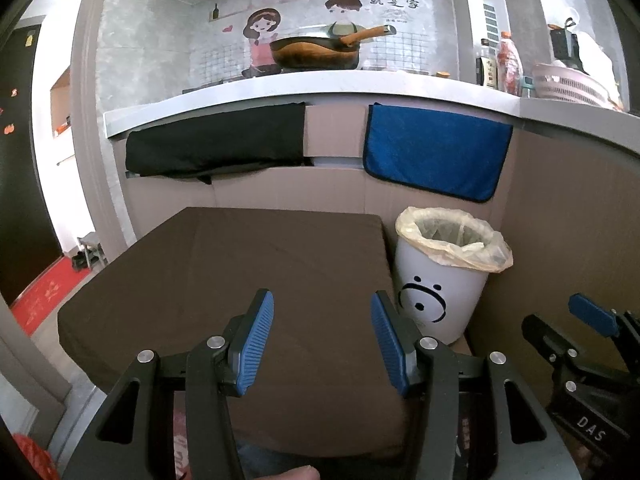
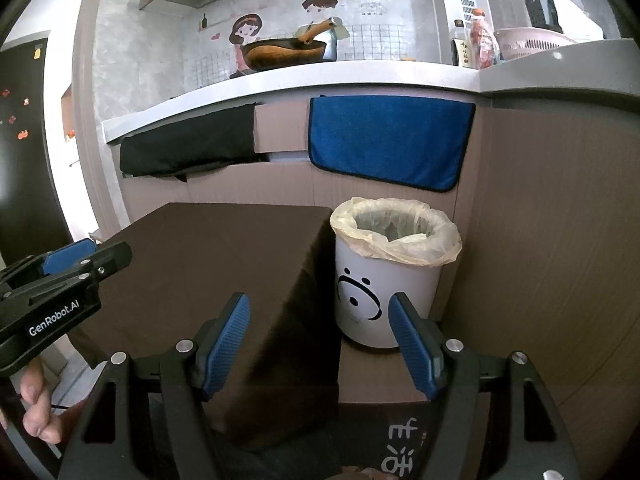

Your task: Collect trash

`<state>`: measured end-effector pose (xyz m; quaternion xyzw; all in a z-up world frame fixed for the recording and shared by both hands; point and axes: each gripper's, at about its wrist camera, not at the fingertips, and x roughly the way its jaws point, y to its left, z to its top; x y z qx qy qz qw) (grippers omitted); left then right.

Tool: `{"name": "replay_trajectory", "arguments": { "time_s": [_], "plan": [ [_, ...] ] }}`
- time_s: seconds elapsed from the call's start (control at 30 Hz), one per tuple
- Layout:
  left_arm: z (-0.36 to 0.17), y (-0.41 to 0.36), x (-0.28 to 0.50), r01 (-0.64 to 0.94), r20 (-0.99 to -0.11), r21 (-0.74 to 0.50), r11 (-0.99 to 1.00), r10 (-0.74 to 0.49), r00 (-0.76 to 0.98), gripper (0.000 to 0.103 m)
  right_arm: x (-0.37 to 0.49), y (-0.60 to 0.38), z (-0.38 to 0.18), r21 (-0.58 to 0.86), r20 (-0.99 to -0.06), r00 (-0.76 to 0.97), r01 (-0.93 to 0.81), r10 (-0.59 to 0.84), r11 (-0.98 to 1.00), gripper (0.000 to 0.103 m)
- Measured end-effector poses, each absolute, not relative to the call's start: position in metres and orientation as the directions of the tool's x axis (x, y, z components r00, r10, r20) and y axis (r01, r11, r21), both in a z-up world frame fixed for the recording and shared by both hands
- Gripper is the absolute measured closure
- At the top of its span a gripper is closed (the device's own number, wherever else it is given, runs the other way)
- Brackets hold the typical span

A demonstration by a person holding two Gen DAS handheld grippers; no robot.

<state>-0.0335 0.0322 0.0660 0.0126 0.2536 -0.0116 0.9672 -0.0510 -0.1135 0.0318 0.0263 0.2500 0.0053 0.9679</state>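
Item 1, left hand-held gripper (image 1: pixel 322 344): I hold it over the near edge of the brown surface (image 1: pixel 248 264), jaws spread, nothing between the blue pads (image 1: pixel 256 344).

Item 2, right hand-held gripper (image 2: pixel 320 346): jaws likewise spread and empty, aimed at the gap between the brown surface's right edge and the bin.

Item 3, white bin (image 2: pixel 384 280): stands on the floor just beside the brown surface's right side, against the brown panel wall. It has a printed face on the front and a yellowish liner bag (image 2: pixel 400 232) folded over the rim. Something pale lies inside the liner; I cannot tell what.

Item 4, trash to collect: none visible on the brown surface in either view. It is either already in the bin or out of frame.

Item 5, background: blue cloth (image 1: pixel 436 152) and black cloth (image 1: pixel 216 140) hang from the kitchen counter edge, with a wok (image 1: pixel 316 50) above.

Handling note: in my judgement the step now is locating a piece of trash. I would sweep both cameras along the floor and surface edges, keep the jaws wide, and keep the two grippers well apart to avoid clashing near the bin.
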Motion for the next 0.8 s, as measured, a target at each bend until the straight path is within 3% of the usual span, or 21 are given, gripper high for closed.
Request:
{"name": "replay_trajectory", "arguments": {
  "time_s": [0.8],
  "plan": [
    [0.0686,0.0291,-0.0356,0.045,-0.488,0.02,0.999,-0.029,0.873,0.051,-0.051,-0.1155,0.0327,0.051,-0.48,0.877,0.002,0.023,0.999,0.034]
  ]
}}
